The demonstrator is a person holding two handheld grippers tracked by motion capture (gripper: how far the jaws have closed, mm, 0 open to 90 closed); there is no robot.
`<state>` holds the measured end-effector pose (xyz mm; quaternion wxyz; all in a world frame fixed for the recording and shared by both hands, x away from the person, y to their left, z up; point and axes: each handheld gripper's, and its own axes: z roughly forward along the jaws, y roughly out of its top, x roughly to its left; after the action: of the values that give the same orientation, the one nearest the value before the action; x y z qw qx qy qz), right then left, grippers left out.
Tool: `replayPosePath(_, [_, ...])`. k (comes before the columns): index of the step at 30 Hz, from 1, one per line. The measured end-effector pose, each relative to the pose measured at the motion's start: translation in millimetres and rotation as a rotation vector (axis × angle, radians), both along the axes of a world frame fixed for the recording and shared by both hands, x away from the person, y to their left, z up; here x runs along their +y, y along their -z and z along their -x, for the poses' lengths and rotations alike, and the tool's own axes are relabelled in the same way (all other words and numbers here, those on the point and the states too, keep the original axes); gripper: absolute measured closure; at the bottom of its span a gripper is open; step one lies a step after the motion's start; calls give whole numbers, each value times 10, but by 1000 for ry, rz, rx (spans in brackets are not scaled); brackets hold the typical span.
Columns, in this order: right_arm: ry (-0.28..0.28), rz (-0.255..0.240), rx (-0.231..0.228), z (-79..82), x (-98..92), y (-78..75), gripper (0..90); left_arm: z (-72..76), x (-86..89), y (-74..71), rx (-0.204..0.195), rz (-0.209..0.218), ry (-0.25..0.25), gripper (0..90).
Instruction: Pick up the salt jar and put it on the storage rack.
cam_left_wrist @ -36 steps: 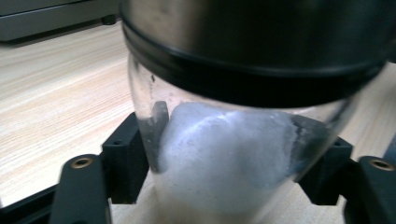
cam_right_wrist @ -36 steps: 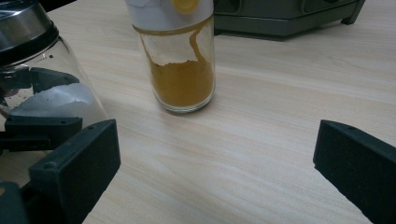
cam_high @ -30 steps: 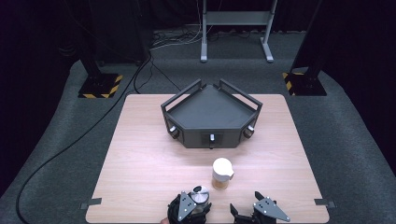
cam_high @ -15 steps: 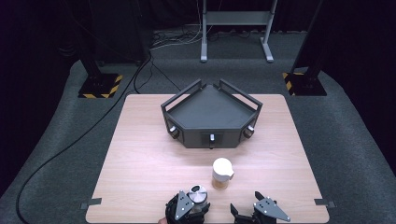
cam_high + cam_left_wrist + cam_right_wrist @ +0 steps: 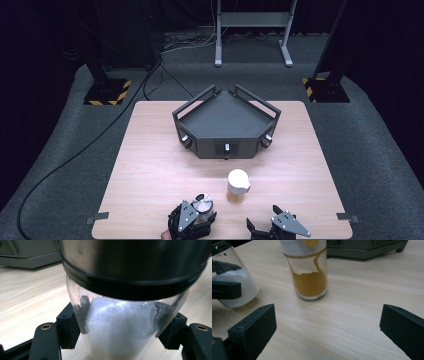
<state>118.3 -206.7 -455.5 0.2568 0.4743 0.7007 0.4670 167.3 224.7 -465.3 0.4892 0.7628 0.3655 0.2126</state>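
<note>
A clear glass shaker [image 5: 125,322] with white powder and a metal cap [image 5: 203,202] stands at the table's near edge. My left gripper [image 5: 197,216] is shut on the shaker, its pads [image 5: 67,328] pressing both sides of the glass below the cap. The shaker [image 5: 235,286] also shows at the left of the right gripper view, leaning slightly. A jar of orange spice [image 5: 238,186] with a white lid stands upright a little to the right. My right gripper [image 5: 272,226] is open, the spice jar [image 5: 308,272] ahead of its jaws and apart from them.
A dark grey angular tray [image 5: 226,125] with raised rails and knobs sits mid-table behind the jars. The wooden table [image 5: 150,150] has bare room on both sides. Stands and cables lie on the floor beyond the far edge.
The left gripper and the shaker in it shifted slightly. The right gripper kept still.
</note>
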Motion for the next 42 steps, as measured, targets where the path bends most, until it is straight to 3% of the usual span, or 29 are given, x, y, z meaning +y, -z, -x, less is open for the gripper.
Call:
replayPosePath(28, [-15, 12, -5, 6, 13, -2, 0, -14, 222, -203, -36, -3, -71, 313])
replayPosePath(42, [-26, 15, 0, -5, 11, -4, 0, -89, 294, -326, -41, -5, -72, 314])
